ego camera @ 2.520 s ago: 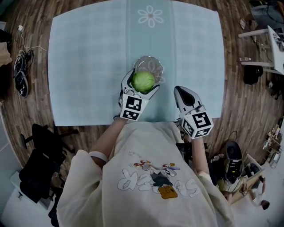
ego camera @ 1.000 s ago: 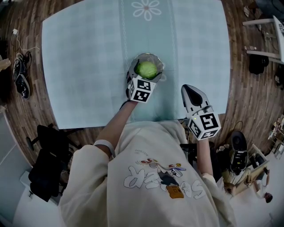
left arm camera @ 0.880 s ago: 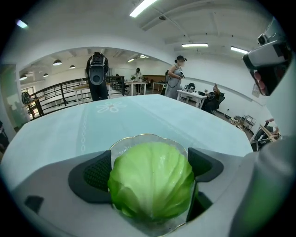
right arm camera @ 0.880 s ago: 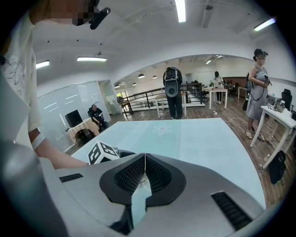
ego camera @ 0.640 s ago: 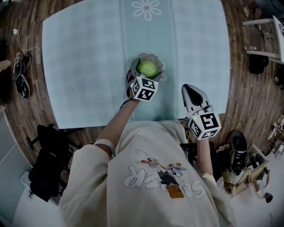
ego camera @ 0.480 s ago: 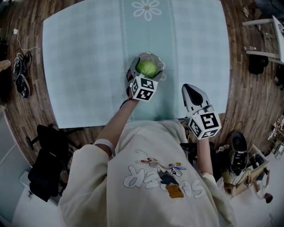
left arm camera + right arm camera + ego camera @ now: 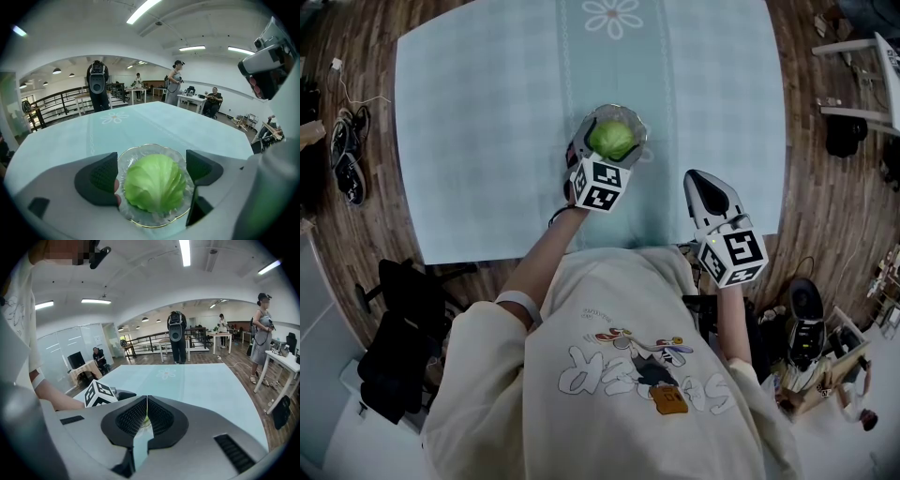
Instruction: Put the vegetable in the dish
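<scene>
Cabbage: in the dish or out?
In. The cabbage sits inside the rim of the glass dish, which shows all round it.

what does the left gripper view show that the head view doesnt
Left gripper view only: the left gripper's jaws, which have just been closing a little, stand apart either side of the cabbage without pressing it; people in the room behind.
Head view only: the person's printed shirt, shoes on the floor.
Both: cabbage in the glass dish on the pale blue flower-print tablecloth.
</scene>
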{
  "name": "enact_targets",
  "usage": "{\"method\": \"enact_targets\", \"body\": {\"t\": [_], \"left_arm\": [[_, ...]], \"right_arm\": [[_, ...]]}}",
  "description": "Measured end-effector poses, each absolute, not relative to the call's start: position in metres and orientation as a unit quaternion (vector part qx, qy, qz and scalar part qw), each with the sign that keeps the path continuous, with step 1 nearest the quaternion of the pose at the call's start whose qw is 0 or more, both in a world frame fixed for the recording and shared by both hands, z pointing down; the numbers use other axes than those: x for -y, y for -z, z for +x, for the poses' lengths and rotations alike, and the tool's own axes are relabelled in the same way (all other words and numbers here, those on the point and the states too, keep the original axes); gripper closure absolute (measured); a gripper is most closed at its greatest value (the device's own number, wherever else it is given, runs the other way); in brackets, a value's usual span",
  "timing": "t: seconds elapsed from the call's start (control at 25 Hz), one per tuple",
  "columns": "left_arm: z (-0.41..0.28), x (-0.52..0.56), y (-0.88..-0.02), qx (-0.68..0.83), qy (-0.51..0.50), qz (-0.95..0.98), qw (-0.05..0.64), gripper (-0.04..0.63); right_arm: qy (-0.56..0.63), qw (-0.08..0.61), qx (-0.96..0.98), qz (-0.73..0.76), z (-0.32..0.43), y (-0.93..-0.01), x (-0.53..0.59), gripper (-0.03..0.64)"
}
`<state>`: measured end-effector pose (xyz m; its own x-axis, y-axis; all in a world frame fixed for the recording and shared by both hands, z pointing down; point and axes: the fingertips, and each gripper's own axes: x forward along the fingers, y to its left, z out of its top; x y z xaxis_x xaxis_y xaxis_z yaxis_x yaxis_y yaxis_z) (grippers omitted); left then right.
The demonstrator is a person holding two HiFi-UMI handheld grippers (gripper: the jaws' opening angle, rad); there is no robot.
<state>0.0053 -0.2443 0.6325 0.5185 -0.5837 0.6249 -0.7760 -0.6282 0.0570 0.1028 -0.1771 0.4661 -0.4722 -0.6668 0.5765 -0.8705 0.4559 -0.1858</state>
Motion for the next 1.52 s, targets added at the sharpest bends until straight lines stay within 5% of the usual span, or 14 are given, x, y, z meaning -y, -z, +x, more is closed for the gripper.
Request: {"method": "enact_targets", "body": {"t": [0.48,1.52], "left_arm": [[-0.007,0.211,-0.586,0.401,-0.242,0.866,0.178,0.294],[-0.079,0.079,-0.484,0.381,-0.190,0.898,0.112,0.387]], "right_arm": [[-0.219,0.209,0.831,0.467,0.098,-0.459,0.173,0.594],[-0.195,0.199,0.804,0.525,0.106,-0.444,0.117,0.594]]}}
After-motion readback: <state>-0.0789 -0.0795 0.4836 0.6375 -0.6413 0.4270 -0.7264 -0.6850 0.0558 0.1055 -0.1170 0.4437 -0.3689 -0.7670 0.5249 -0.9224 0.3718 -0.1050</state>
